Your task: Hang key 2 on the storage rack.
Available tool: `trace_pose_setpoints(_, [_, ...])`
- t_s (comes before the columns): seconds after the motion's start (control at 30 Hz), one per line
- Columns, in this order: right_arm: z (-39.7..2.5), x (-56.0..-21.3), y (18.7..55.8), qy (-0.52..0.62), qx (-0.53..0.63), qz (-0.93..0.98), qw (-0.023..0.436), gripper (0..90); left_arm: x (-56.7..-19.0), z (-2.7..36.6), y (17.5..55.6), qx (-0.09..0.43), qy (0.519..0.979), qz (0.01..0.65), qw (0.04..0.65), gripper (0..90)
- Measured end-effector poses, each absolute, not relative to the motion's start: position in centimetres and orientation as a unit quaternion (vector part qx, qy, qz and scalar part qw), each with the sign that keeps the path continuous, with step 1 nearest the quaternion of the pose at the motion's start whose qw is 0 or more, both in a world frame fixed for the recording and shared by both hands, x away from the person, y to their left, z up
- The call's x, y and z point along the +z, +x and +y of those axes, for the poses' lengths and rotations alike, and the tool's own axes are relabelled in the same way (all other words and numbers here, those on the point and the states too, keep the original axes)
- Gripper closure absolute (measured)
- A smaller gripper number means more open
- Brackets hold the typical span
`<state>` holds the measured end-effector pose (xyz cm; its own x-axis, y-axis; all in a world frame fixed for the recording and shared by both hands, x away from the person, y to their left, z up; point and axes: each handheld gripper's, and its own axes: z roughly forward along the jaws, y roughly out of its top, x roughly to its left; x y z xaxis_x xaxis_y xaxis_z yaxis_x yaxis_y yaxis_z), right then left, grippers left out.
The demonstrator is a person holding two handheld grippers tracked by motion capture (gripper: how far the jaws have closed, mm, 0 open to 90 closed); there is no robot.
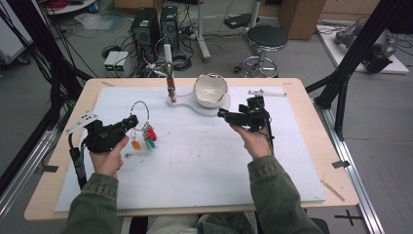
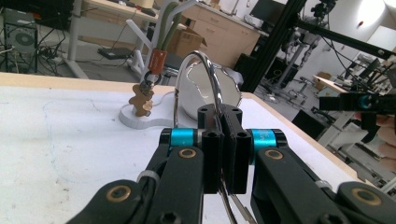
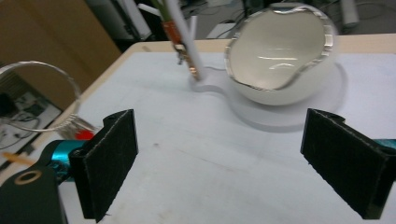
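A large silver key ring [image 1: 140, 113] with red, orange and green tags [image 1: 148, 137] hangs from my left gripper [image 1: 131, 121], which is shut on the ring's wire [image 2: 211, 79] above the mat's left side. My right gripper [image 1: 221, 113] is open with nothing between its pads [image 3: 112, 161]; it hovers just in front of the white bowl [image 1: 210, 90]. The bowl [image 3: 279, 56] sits on a white base [image 3: 289, 114] that carries an upright stand [image 1: 170, 73]. A small brown figure [image 2: 142, 99] hangs from the stand by an orange tag. The ring [image 3: 39, 95] appears at the left of the right gripper view.
A white mat [image 1: 195, 161] covers most of the wooden table [image 1: 311, 141]. A small white part [image 1: 265, 92] lies at the mat's back right. A stool [image 1: 265, 41], computer towers [image 1: 146, 27] and cables stand on the floor beyond the far edge.
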<state>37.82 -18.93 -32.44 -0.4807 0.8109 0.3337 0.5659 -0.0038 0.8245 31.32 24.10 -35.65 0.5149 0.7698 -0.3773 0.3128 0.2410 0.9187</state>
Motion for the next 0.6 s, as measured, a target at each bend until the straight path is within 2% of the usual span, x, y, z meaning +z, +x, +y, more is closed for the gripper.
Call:
trace_pose_setpoints(0.2, [-22.0, -33.5, 37.1, 0.505, 0.493, 0.689, 0.162, 10.1, -35.3, 24.6, 31.9, 0.181, 0.576, 0.467, 0.646, 86.9])
trace_pose_setpoints(0.37, [-23.5, -34.3, 36.6, 0.505, 0.481, 0.691, 0.188, 10.1, -34.6, 24.6, 32.9, 0.19, 0.582, 0.472, 0.634, 86.8])
trace_pose_setpoints(0.53, [-24.7, -35.1, 36.2, 0.51, 0.483, 0.686, 0.192, 10.1, -33.2, 24.4, 33.8, 0.202, 0.595, 0.467, 0.622, 86.9])
trace_pose_setpoints(0.57, [-25.0, -35.2, 36.2, 0.511, 0.482, 0.685, 0.192, 8.7, -32.9, 24.5, 34.0, 0.205, 0.595, 0.467, 0.621, 86.9])
trace_pose_setpoints(0.6, [-25.2, -35.4, 36.1, 0.512, 0.483, 0.684, 0.193, 3.7, -32.7, 24.5, 34.2, 0.206, 0.594, 0.468, 0.621, 86.9])
